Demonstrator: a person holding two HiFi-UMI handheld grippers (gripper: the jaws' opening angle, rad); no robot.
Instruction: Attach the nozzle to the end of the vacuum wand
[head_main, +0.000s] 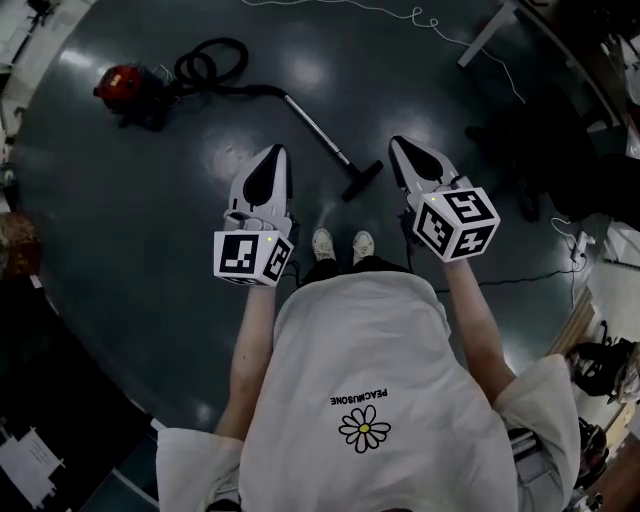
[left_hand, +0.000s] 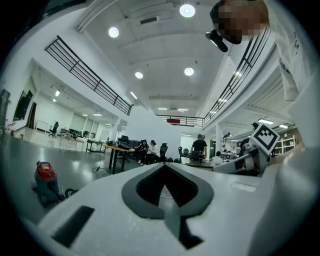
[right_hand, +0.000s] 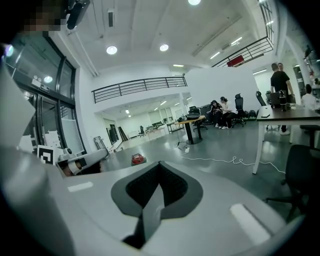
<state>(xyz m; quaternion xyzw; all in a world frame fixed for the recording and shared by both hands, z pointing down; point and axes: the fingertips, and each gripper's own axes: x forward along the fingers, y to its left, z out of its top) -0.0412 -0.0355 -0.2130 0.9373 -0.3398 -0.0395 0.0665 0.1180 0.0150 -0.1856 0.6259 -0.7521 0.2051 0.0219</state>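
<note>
Head view, nearest first: the white left hand-held gripper (head_main: 273, 152) and the white right hand-held gripper (head_main: 398, 145) are held up in front of the person's chest. Both are clenched on nothing, and each gripper view shows its jaws pressed together with only the room beyond.

Just past the person's pale shoes (head_main: 340, 244), the flat black floor nozzle (head_main: 361, 181) lies on the dark glossy floor (head_main: 150, 200). It sits across the end of the slim silver vacuum wand (head_main: 318, 129) and touches it, as the task wants. The joint is too small to show whether it is locked. I judge the fitting looks done, so any further move would only be a check of that joint.

Farther off, the coiled black hose (head_main: 212, 62) leads to the red canister vacuum (head_main: 128, 85). A thin white cable (head_main: 420, 18) and a pale table leg (head_main: 488, 35) lie well apart. Nothing stands between the grippers and the nozzle.
</note>
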